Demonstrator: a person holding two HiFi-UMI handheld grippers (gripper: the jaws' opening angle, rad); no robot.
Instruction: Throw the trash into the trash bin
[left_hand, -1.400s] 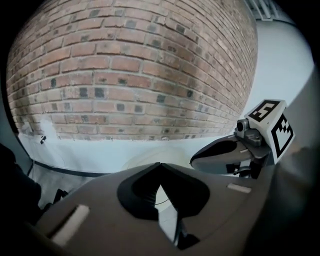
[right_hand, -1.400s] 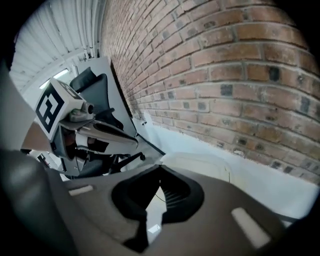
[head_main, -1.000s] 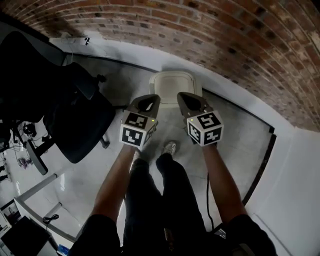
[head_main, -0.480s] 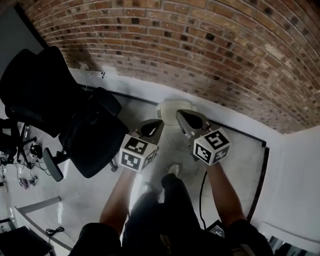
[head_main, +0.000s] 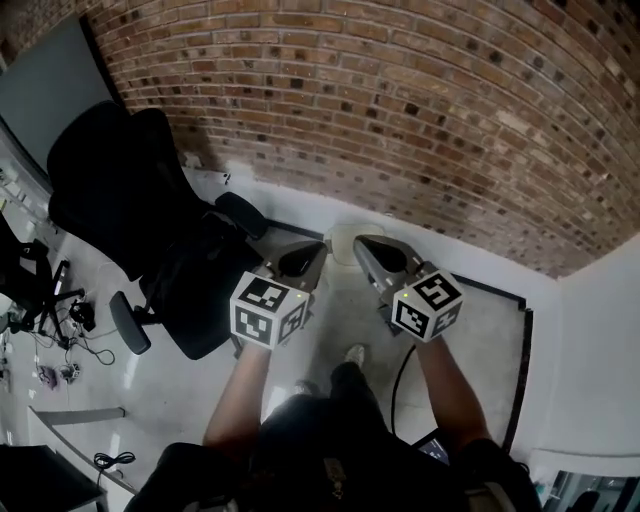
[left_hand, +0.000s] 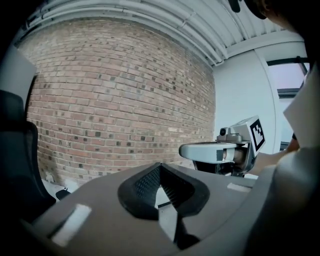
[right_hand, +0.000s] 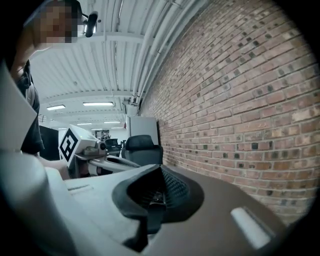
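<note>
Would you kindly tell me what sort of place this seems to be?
Probably an open-plan office or lab: a black office chair by a brick wall, loose cables on the floor, and ceiling strip lights.

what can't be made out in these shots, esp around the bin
- Trash bin: in the head view only a pale sliver shows between the left gripper and the right gripper. Its inside is hidden.
- Trash: none shows in any view; both grippers are shut with nothing visible between the jaws.
- Floor clutter at the head view's left edge: too small and dark to identify.
- Both gripper views face the brick wall; neither shows the bin.
</note>
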